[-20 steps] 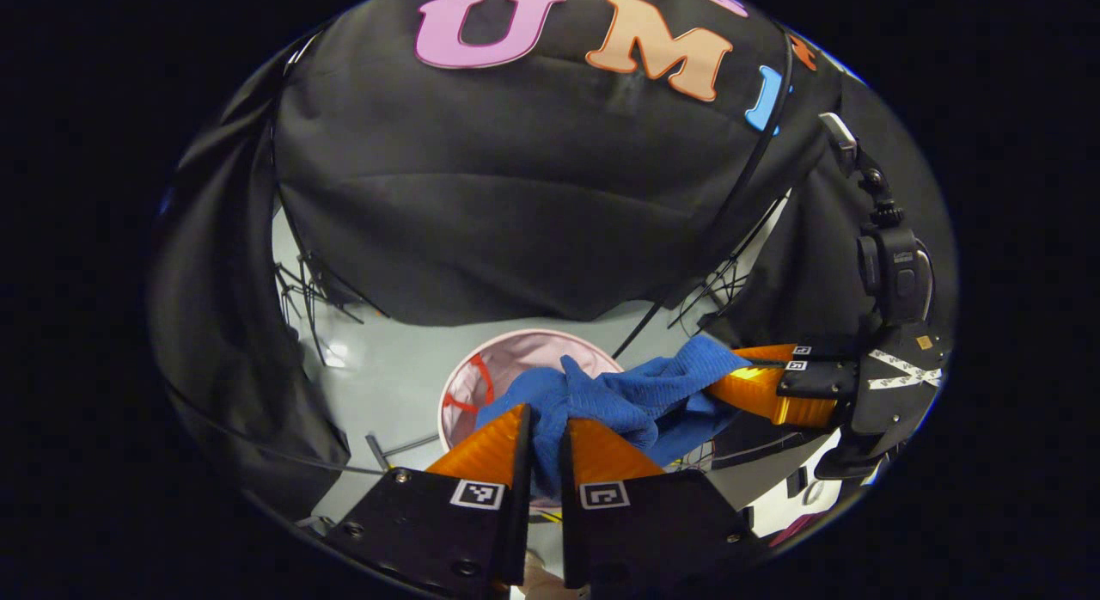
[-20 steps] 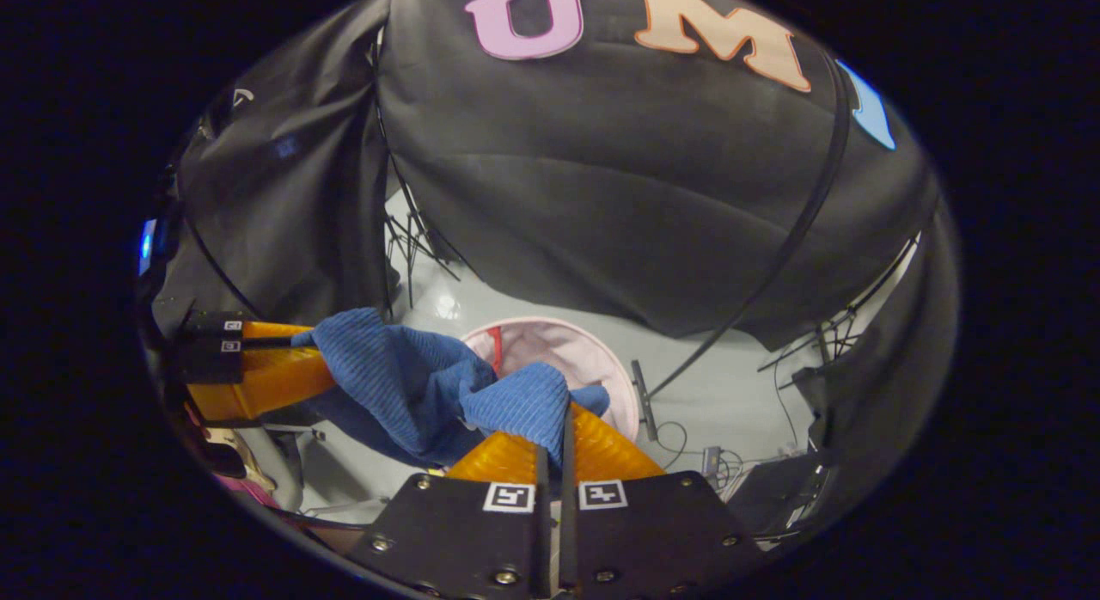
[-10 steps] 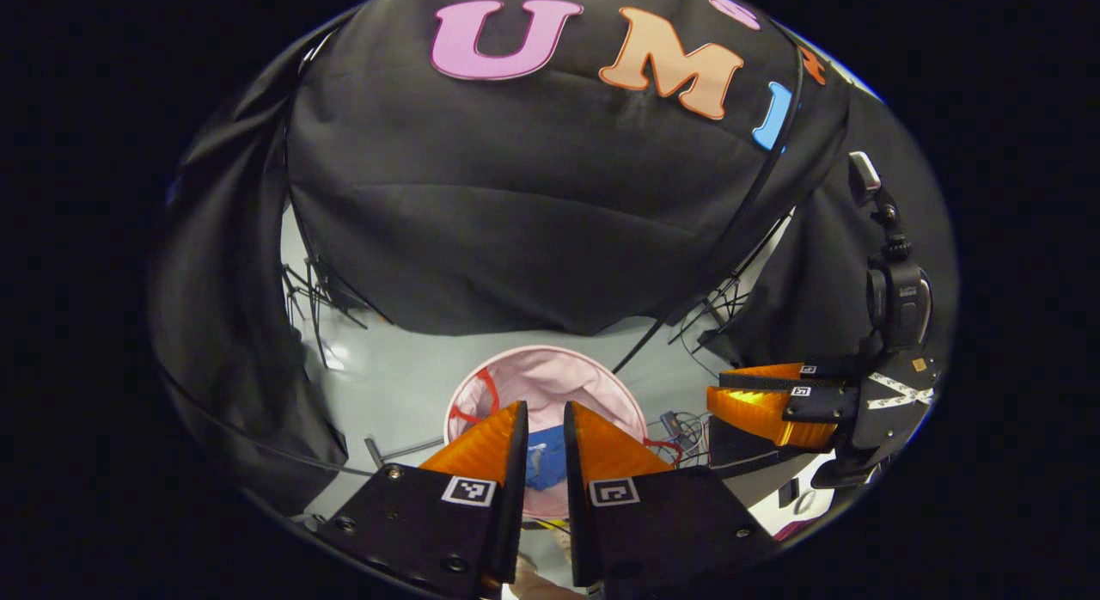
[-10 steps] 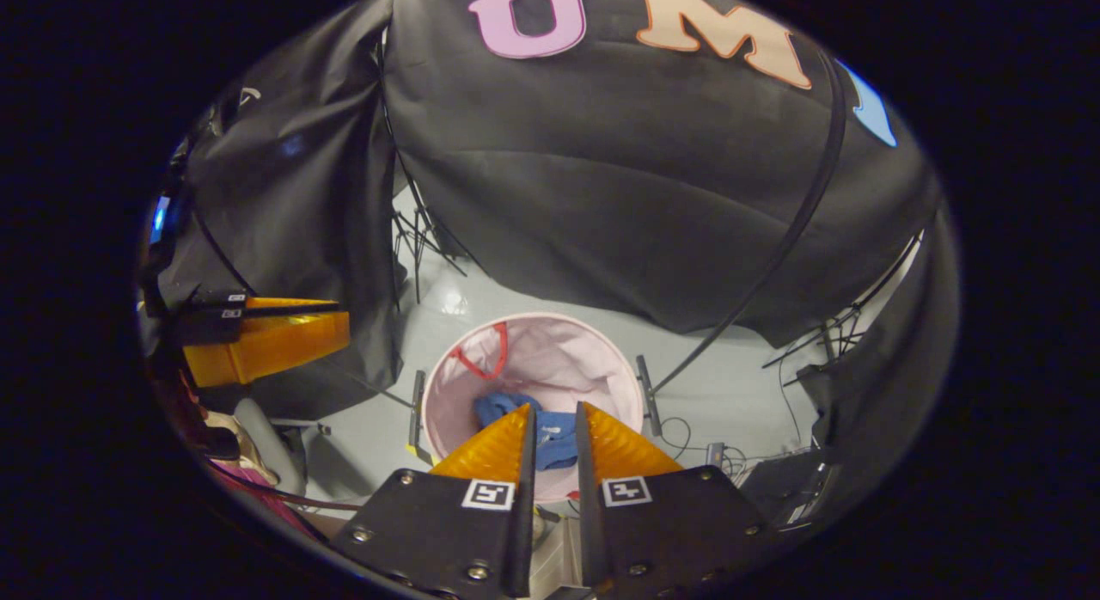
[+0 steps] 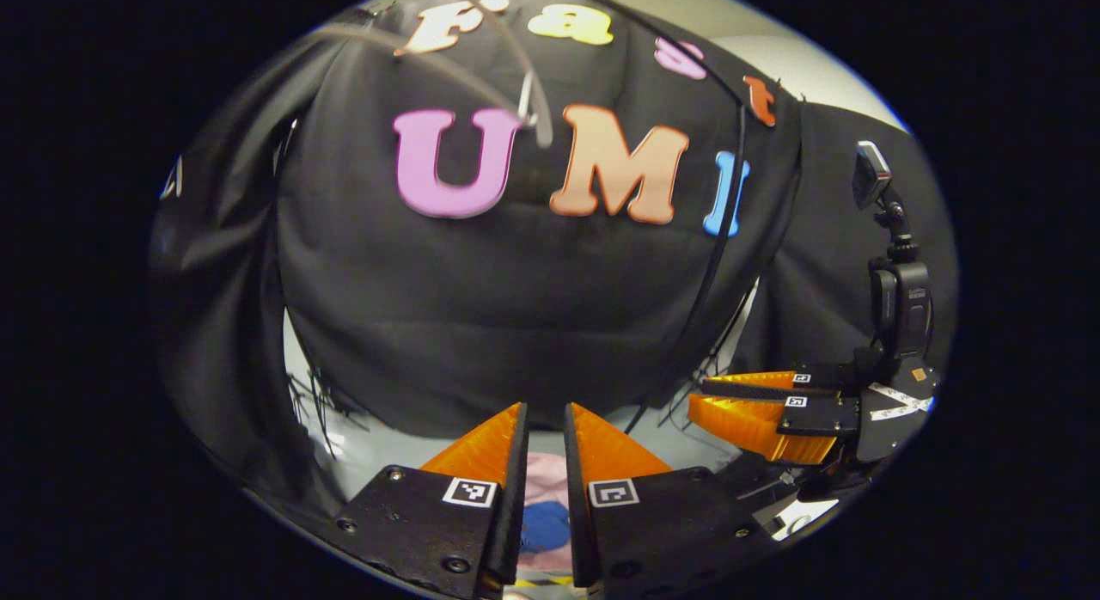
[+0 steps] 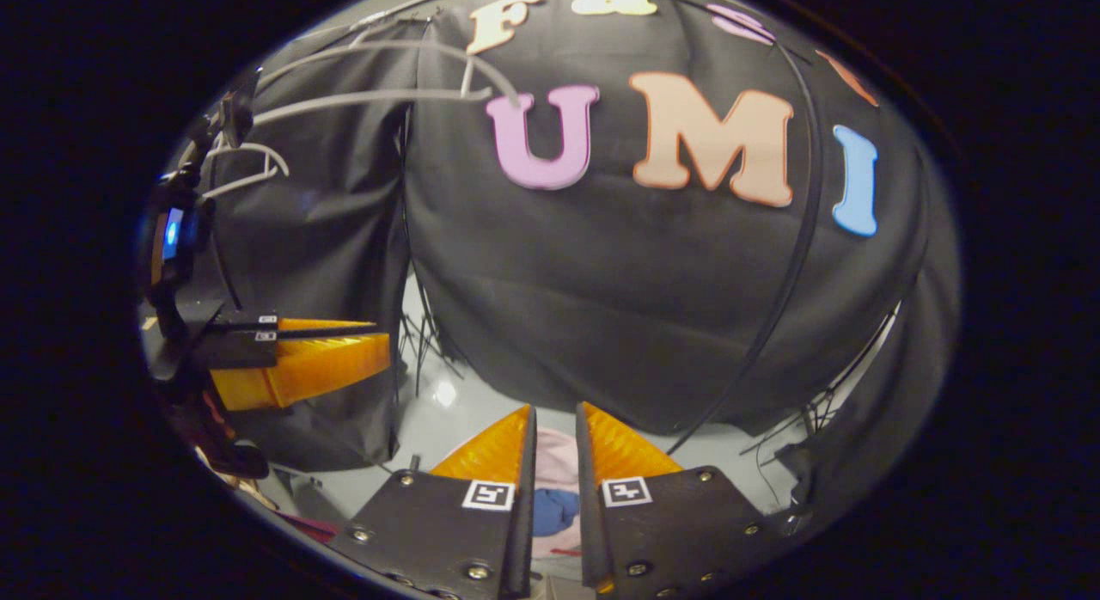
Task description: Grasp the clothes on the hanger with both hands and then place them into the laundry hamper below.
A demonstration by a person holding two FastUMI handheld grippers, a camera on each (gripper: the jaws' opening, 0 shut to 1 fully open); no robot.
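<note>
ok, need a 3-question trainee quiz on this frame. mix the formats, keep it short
1. True or false: the blue garment is clamped between the right gripper fingers.
2. Where does the blue garment lie? A) on the hanger B) in the pink hamper C) on the floor
3. Fill in: both the left gripper and the right gripper have their jaws ____.

Key:
1. False: it lies below, seen through the gap between the fingers.
2. B: pink hamper lining shows around it; the hanger is bare.
3. open, with nothing held between the fingers.
</note>
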